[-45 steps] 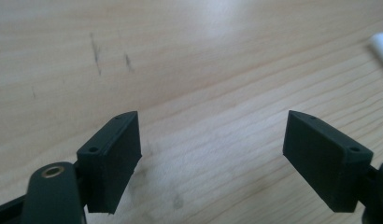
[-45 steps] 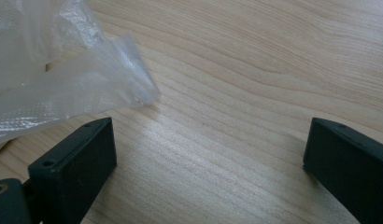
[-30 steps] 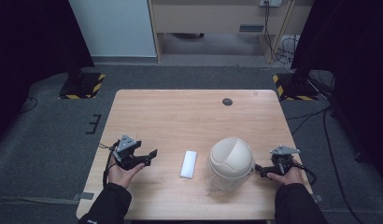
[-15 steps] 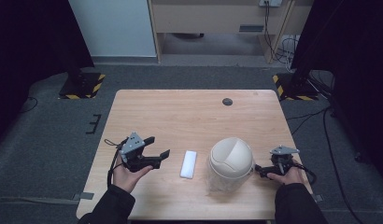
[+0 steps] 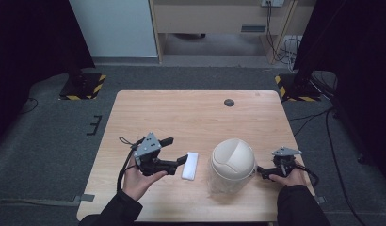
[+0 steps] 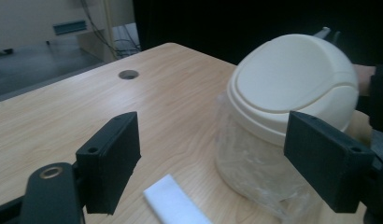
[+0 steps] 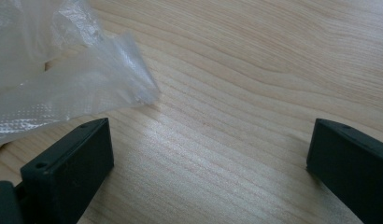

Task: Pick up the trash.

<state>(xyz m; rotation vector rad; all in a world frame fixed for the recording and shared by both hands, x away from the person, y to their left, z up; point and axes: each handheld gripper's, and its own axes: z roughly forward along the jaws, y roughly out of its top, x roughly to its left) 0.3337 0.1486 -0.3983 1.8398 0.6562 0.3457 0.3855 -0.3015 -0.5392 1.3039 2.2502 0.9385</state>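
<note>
While the left tongs hang wide apart just beside the white pad, on its side away from the bin, nothing is yet gripped. That small domed bin, lined with a clear plastic bag, stands near the front edge of the surface, the pad just beside it. The right tongs rest low on the bin's far side, likewise spread, close to a loose fold of bag. Risks, as judged: a flat pad may slide ahead of one jaw rather than lift; the light bin may tip if nudged; the right tongs may snag film instead of bin.
</note>
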